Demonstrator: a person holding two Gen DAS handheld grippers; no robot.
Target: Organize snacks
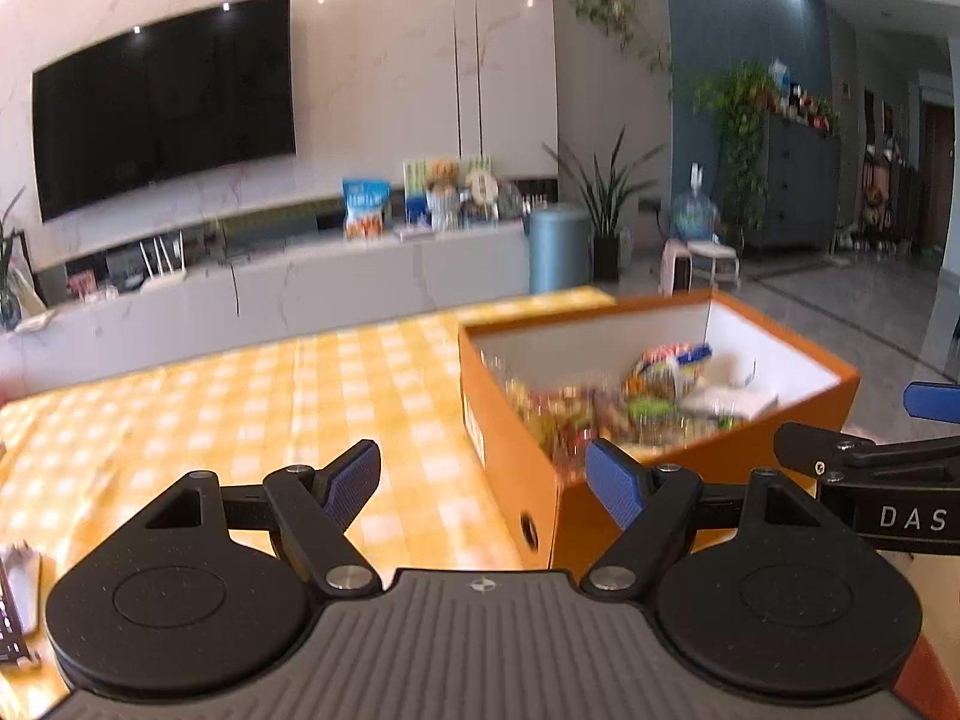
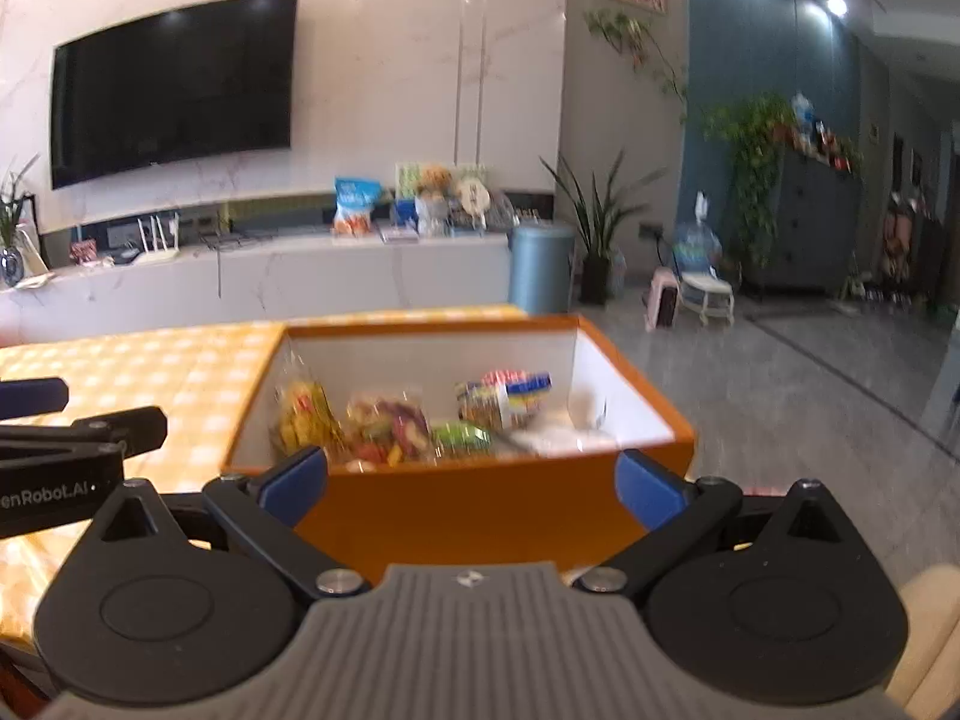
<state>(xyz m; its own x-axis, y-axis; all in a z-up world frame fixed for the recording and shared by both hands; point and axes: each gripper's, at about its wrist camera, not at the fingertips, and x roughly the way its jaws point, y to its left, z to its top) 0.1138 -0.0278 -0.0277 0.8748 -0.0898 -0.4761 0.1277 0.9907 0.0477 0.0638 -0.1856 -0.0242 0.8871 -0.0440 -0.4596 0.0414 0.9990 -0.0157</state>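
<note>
My left gripper (image 1: 483, 483) and right gripper (image 2: 474, 486) both spread wide, empty — orange box (image 2: 480, 510) of snack packets (image 2: 384, 426) ahead, on yellow checked tablecloth (image 1: 240, 408).

Your table, in a yellow checked cloth (image 1: 252, 408), bears an open orange box (image 2: 456, 510) at its right end.

We are seeing both the left gripper (image 1: 483, 483) and right gripper (image 2: 474, 483) wearing black linkages, silver screws, ribbed grey housings and blue-padded fingers (image 1: 612, 480).

Bright ceiling-spot glare, motion blur, fisheye warp
</note>
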